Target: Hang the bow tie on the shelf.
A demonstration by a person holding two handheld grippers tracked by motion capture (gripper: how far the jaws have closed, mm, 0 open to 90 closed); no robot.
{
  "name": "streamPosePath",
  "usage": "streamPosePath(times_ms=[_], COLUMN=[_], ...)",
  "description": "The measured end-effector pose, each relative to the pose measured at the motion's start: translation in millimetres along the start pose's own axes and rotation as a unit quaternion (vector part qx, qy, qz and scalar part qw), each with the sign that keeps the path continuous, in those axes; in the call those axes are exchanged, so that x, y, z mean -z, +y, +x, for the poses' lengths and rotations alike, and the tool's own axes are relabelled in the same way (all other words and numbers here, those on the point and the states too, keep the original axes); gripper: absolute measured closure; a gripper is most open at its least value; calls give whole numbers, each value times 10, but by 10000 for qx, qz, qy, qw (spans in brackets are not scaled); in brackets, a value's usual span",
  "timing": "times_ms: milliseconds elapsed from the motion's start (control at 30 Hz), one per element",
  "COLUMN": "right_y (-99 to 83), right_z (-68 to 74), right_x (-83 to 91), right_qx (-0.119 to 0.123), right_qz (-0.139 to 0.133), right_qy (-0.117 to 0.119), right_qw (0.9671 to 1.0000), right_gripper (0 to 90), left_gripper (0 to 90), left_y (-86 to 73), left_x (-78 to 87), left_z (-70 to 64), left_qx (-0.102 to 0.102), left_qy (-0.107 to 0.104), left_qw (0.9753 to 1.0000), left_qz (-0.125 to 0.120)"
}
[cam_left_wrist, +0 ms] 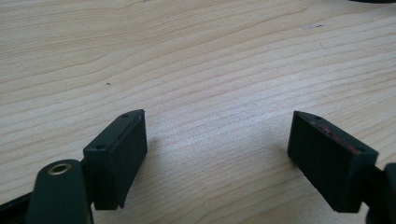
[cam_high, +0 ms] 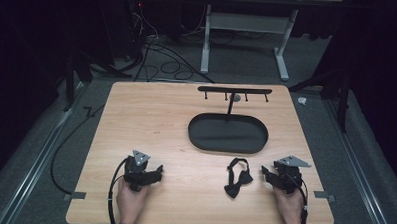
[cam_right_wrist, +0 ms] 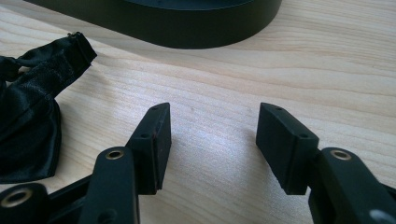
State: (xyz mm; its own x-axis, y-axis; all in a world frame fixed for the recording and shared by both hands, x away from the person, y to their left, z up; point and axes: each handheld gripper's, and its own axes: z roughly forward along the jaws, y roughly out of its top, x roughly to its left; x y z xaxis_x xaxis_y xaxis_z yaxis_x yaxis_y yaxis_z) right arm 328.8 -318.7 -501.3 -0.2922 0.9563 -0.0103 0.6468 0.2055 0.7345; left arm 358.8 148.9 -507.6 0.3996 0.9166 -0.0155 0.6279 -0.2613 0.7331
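Jaws apart on two grippers (cam_high: 157, 171) (cam_high: 265, 173); one bow tie (cam_high: 236, 177).

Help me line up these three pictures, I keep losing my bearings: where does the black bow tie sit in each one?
High view: the bow tie lies on the table's near right part, just left of the right gripper.
Left gripper view: the tie is not in it.
Right gripper view: the tie sits at the left edge, left of the jaws.
Shared landmark: the black oval tray, beyond the tie.
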Motion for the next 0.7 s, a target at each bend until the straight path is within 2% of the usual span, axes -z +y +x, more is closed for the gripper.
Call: streamPosePath(times_ms=[700], right_y=[7], right_z=[8], right_x=[-6], right_qx=[-18], right_qz=[16], right_qy=[-11], right_qw=[10000], right_gripper=[462], left_gripper=[202], left_y=[1], left_x=[1], left_z=[2], left_qx=[-7], left_qy=[-6], left_qw=[10000], left_qz=[8])
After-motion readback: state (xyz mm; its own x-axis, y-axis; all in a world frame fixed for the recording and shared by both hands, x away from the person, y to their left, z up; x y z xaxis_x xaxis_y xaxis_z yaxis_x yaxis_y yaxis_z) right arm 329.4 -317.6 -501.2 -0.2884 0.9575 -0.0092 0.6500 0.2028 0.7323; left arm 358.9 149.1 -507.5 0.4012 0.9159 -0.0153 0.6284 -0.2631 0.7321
